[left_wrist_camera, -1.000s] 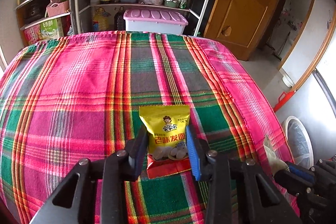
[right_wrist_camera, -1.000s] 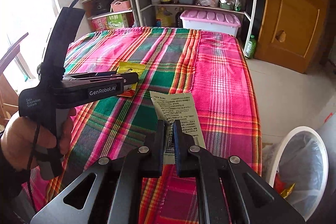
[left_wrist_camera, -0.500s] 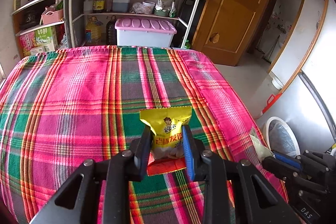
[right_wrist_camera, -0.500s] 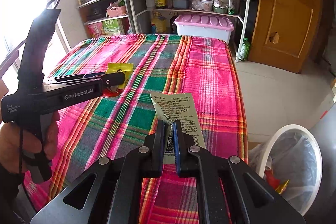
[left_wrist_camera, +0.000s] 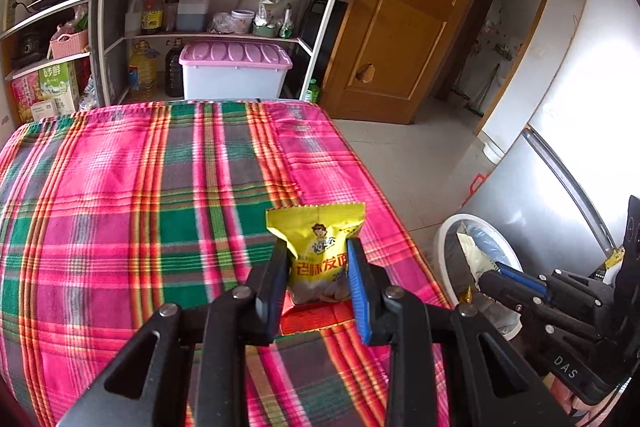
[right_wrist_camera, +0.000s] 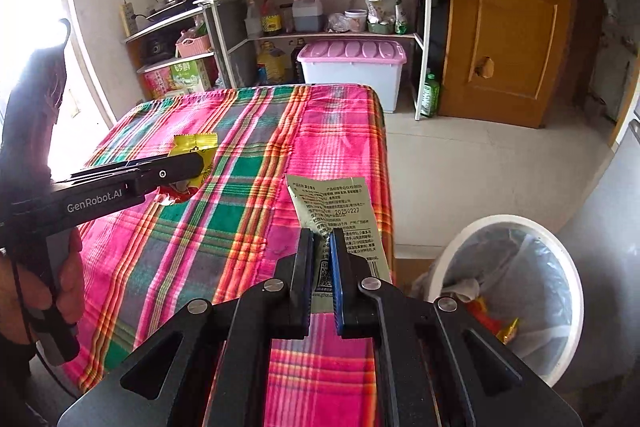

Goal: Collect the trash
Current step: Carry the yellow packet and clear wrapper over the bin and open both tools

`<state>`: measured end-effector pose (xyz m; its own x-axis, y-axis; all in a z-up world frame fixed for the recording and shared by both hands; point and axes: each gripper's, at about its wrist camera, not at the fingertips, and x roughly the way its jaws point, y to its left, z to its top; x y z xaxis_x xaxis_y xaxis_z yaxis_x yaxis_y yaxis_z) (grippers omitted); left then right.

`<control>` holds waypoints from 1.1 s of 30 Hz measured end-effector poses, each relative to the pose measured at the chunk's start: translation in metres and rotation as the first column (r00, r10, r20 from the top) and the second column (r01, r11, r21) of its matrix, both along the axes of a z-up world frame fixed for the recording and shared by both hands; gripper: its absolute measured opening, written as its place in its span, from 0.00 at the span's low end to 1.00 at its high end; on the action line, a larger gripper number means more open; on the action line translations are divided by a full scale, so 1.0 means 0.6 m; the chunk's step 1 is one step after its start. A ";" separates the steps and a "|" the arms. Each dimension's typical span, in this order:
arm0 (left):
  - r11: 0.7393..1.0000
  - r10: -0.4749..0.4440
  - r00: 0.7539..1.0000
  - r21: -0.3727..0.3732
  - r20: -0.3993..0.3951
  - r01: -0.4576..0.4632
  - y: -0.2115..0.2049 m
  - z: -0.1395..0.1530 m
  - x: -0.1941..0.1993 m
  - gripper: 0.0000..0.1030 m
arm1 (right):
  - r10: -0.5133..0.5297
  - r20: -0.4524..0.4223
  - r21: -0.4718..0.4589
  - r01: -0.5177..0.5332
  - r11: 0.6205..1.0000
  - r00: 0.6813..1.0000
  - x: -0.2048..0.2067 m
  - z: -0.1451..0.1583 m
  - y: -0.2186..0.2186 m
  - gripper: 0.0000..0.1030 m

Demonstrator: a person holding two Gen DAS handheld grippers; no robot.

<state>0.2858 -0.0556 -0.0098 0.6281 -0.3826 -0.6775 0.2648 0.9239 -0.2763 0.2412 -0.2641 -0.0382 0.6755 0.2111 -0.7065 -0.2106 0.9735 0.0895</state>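
My left gripper [left_wrist_camera: 317, 251] is shut on a yellow snack packet [left_wrist_camera: 318, 243], held above the plaid-covered table [left_wrist_camera: 140, 195]. The same packet [right_wrist_camera: 196, 147] and the left gripper [right_wrist_camera: 188, 167] show at the left of the right wrist view. My right gripper [right_wrist_camera: 322, 243] is shut on a pale green wrapper [right_wrist_camera: 340, 215] printed with small text, lifted over the table's right edge [right_wrist_camera: 384, 187]. A white trash bin [right_wrist_camera: 568, 267] with a plastic liner stands on the floor right of the table, with some trash inside. In the left wrist view the bin [left_wrist_camera: 444, 239] lies behind the right gripper [left_wrist_camera: 476, 277].
A metal shelf unit [right_wrist_camera: 420, 39] with bottles, pots and a kettle stands beyond the table, with a pink-lidded storage box [right_wrist_camera: 352, 67] beneath. A wooden door [right_wrist_camera: 512, 19] is at the right. A silver fridge [left_wrist_camera: 560, 187] stands by the bin. A hand [right_wrist_camera: 68, 283] holds the left gripper.
The left gripper closed on the yellow packet and lifted it off the cloth. Both grippers have risen and swung right toward the bin, which now looms larger.
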 end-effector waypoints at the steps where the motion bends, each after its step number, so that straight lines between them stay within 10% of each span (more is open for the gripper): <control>1: 1.000 -0.014 1.000 -0.006 -0.003 0.014 -0.014 0.002 -0.001 0.29 | -0.014 0.001 0.003 0.014 1.000 1.000 -0.006 0.001 -0.013 0.08; 19: 0.962 -0.272 0.960 -0.012 -0.069 0.272 -0.293 -0.045 0.008 0.29 | -0.248 -0.070 0.047 0.252 0.967 0.966 -0.038 -0.053 -0.241 0.08; 33: 0.954 -0.297 0.939 -0.010 -0.175 0.300 -0.375 -0.127 0.032 0.36 | -0.319 -0.105 0.069 0.327 0.943 0.942 -0.032 -0.107 -0.314 0.10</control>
